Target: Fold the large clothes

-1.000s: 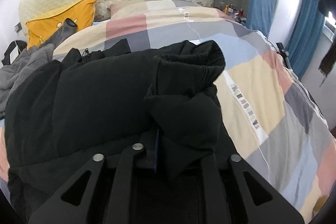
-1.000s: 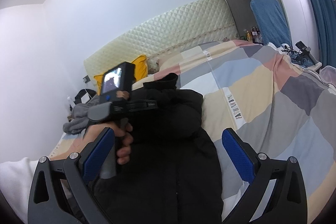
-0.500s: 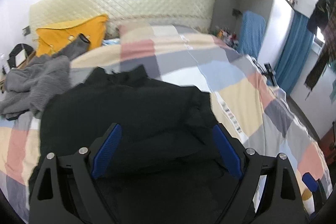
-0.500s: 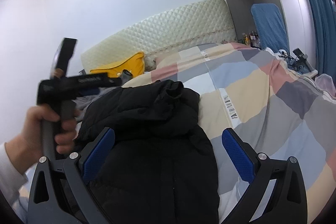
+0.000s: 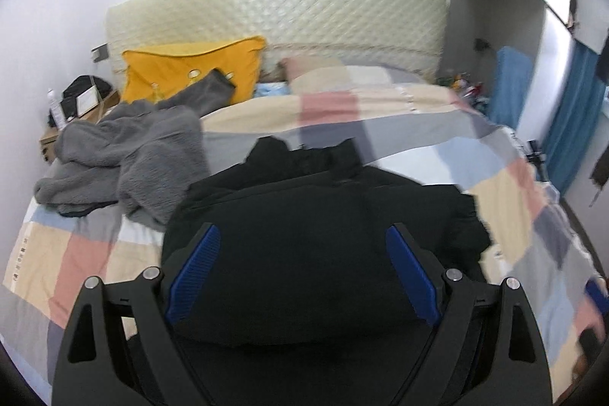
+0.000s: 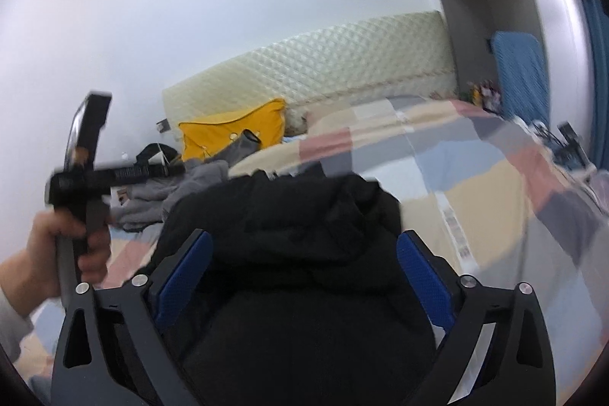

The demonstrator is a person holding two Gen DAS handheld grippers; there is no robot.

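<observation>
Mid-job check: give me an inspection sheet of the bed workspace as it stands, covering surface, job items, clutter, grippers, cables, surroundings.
Surface: bed with patchwork duvet, rumpled.
Job's things: black jacket lying bunched on the duvet, not neatly folded.
Clutter: grey fleece garment heaped left of the jacket; yellow pillow by the headboard.
Grippers: left gripper open, above the jacket; right gripper open, above the jacket. Neither holds cloth.
Cables: nothing seen clearly.
Surroundings: quilted headboard; blue curtain; cluttered bedside table.
</observation>
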